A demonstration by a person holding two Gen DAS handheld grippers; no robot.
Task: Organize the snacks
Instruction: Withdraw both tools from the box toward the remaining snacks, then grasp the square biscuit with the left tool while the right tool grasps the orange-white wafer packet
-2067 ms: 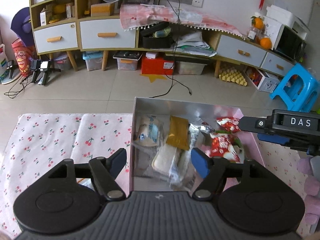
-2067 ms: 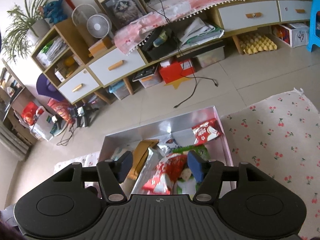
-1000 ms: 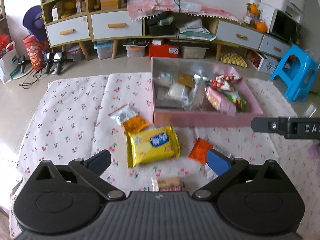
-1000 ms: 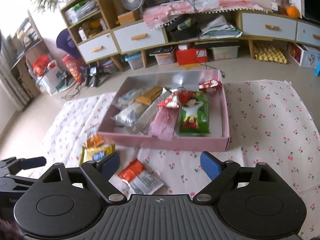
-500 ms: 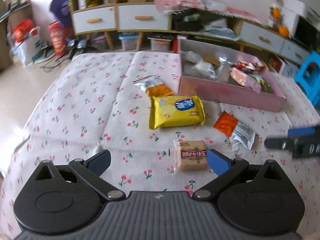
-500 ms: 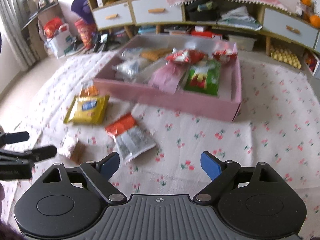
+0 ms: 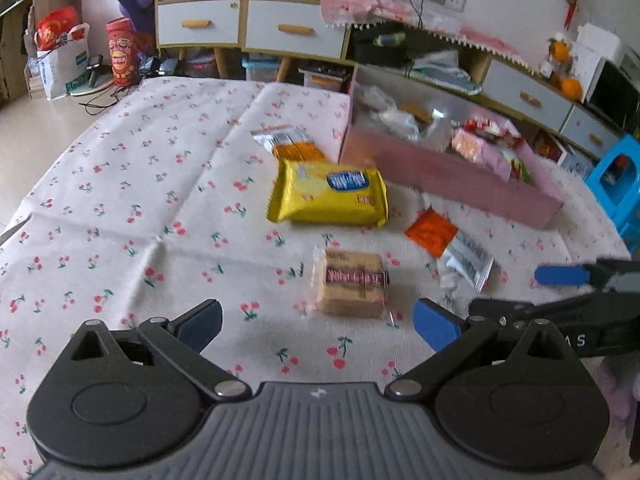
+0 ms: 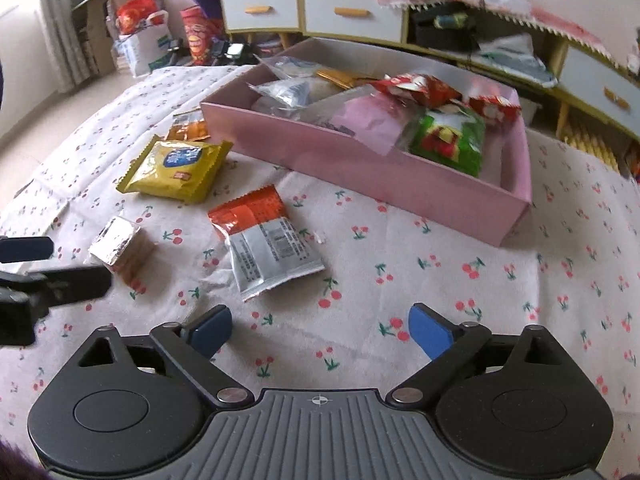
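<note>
Loose snacks lie on the cherry-print cloth in front of a pink box (image 8: 360,160) that holds several packets. My left gripper (image 7: 318,326) is open just short of a brown biscuit pack (image 7: 352,284). Beyond that pack lie a yellow pack (image 7: 328,192) and a small orange packet (image 7: 288,144). My right gripper (image 8: 320,332) hangs low over the cloth with its jaws opening and nothing between them. An orange and silver packet (image 8: 268,240) lies just ahead of it. The yellow pack (image 8: 176,170) and brown pack (image 8: 120,246) are to its left.
The orange and silver packet (image 7: 448,244) lies right of the brown pack, close to the right gripper's blue fingertips (image 7: 560,275). Cabinets with drawers (image 7: 280,32) stand behind the table, a blue stool (image 7: 616,184) at far right. Bare cloth spreads to the left.
Both grippers have come down and back from the pink box toward the loose snacks. The brown pack and the orange and silver packet now sit larger and closer to the fingertips.
</note>
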